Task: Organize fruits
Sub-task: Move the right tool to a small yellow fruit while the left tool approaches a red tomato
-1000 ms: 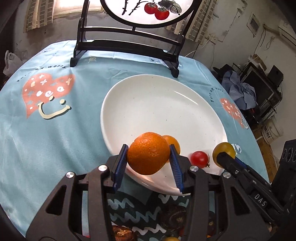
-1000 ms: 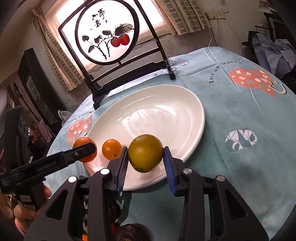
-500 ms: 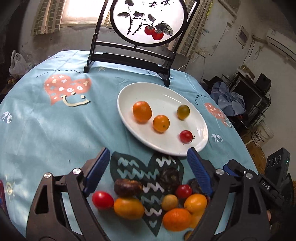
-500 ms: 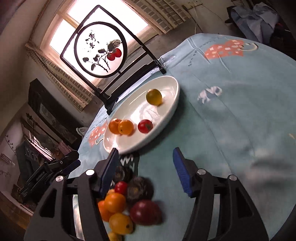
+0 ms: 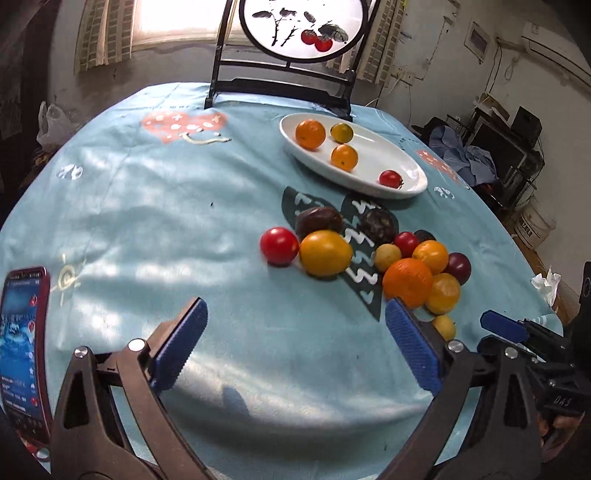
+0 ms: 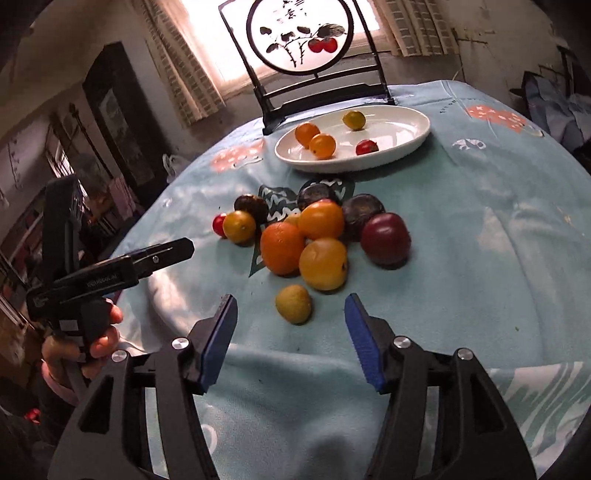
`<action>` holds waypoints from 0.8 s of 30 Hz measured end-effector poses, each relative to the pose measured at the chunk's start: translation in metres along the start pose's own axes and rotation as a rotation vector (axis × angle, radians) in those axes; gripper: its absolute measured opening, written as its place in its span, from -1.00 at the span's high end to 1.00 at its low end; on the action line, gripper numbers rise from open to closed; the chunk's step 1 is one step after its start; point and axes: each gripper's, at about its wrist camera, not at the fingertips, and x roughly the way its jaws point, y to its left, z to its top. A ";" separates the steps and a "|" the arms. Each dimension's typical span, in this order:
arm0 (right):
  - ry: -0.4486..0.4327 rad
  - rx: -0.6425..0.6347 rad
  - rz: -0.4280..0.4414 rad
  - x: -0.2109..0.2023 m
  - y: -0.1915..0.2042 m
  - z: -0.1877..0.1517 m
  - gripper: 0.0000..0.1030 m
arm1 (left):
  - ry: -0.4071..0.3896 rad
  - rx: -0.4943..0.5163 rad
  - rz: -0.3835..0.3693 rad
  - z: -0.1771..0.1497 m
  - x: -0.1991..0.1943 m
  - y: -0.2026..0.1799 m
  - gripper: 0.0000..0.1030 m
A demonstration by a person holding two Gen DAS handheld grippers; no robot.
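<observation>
Blue-padded, the left hand-held gripper (image 5: pixel 293 347) is spreading wide and empty; the right hand-held gripper (image 6: pixel 290 332) is narrowing, empty, just short of a small yellow fruit (image 6: pixel 293 304). On the teal-clothed surface (image 5: pixel 147 206), loose fruits (image 5: pixel 369 254) are lying near; the white plate (image 5: pixel 410 173) is sitting farther right. Only the left view is showing a phone (image 5: pixel 24 350).

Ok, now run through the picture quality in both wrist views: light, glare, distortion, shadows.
Left wrist view: the window is blown out; sun dapples the light blue tablecloth; fisheye bends the table edge; a soft shadow lies between the open left gripper fingers. Right wrist view: the round painted screen is backlit; the white oval plate shows sheen; corners go dark; the nearest small yellow-green fruit stays sharp.
</observation>
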 end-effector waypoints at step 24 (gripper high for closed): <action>0.004 0.007 -0.054 0.022 0.008 0.001 0.51 | 0.000 0.018 -0.046 0.016 0.007 0.018 -0.74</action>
